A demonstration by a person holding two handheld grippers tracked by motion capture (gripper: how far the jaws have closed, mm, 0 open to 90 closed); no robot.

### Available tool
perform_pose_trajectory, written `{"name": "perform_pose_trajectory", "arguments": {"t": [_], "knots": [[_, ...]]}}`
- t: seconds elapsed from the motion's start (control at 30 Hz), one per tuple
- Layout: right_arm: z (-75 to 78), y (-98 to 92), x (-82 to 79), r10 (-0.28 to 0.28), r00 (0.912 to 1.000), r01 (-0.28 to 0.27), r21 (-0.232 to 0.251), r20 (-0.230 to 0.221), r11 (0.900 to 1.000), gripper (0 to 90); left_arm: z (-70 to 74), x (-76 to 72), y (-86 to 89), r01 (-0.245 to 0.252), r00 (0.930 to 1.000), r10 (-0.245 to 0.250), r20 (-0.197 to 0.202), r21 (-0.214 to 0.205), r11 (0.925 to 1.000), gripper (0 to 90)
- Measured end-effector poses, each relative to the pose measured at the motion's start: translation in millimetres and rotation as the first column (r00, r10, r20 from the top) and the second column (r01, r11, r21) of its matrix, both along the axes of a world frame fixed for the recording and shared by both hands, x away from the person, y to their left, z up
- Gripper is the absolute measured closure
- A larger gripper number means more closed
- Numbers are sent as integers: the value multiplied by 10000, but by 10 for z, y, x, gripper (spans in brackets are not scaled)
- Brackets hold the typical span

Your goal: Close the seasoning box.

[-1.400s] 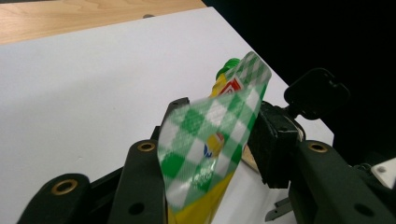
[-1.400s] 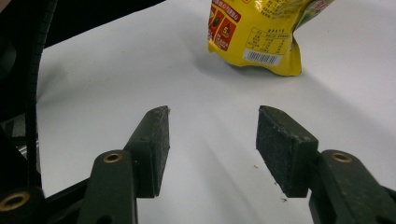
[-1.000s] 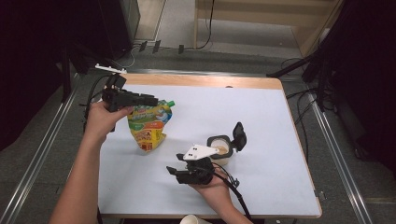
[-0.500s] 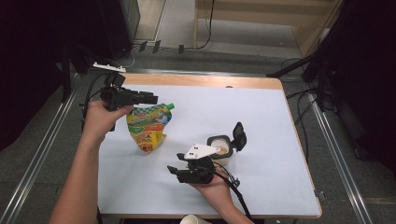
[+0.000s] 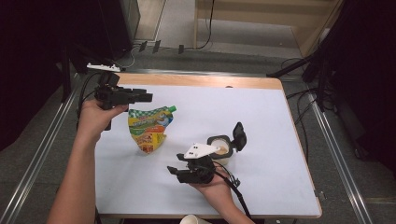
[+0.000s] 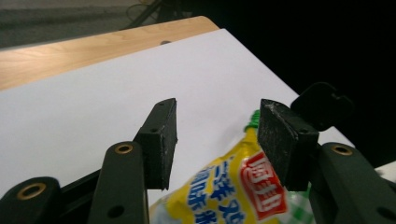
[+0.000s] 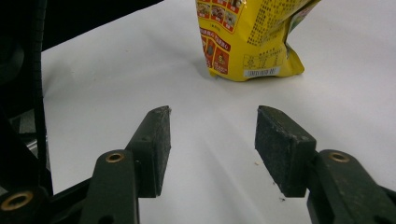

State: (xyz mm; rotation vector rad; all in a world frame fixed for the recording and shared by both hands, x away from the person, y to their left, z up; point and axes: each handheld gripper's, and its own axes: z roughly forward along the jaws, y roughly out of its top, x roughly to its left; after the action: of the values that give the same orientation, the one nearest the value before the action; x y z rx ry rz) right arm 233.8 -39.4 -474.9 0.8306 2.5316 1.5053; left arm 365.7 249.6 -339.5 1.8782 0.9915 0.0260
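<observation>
Spanning most of the high view: white tabletop (image 5: pixel 261 121) with a wooden strip along its far edge, dark floor and metal rails on either side.

Lying flat on the left half of the tabletop: yellow and green spouted food pouch (image 5: pixel 148 127), green cap toward the far right corner, printed bottom edge toward the near side. Seen again in the left gripper view as a yellow pack with blue and red lettering (image 6: pixel 233 186), and in the right gripper view as a yellow pack with a barcode strip (image 7: pixel 252 32).

Standing right of centre, well apart from the pouch: small round container (image 5: pixel 222 147) with its black hinged lid (image 5: pixel 239 135) flipped up.

Held above the pouch's far left corner: left claw (image 5: pixel 145 97), jaws having just been opening, now released, pouch top below and between them but pads not pressing on it.

Resting low over bare tabletop at the near side, just beside the container: right claw (image 5: pixel 173 171), jaws parted, nothing between them, pointed toward the pouch's bottom edge.
</observation>
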Motion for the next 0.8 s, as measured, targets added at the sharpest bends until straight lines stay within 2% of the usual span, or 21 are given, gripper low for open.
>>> {"name": "perform_pose_trajectory", "arguments": {"t": [0.1,0.23,0.43,0.57,0.63,0.8], "knots": [[32,-4,-12,67,10000,-67,64,-16,10000,468,-19,2,43,-98,9999,97,78,99,9999,486],[69,-19,-2,36,10000,-36,123,44,9999,472,-52,19,115,-258,9995,261,200,-149,9996,484],[130,-73,44,-66,9999,66,77,-92,9999,472,-82,22,154,-392,9980,398,488,-121,9992,489],[195,-128,65,-183,9998,184,147,-50,9997,472,-118,31,170,-735,9967,743,329,-250,9970,466],[241,-157,83,-238,9997,237,118,68,9996,471,-124,23,170,-965,9928,975,696,-176,9952,443],[330,-254,126,-388,9992,384,354,115,9986,480,-138,28,179,-1298,9860,1281,1070,91,9915,370]]}}
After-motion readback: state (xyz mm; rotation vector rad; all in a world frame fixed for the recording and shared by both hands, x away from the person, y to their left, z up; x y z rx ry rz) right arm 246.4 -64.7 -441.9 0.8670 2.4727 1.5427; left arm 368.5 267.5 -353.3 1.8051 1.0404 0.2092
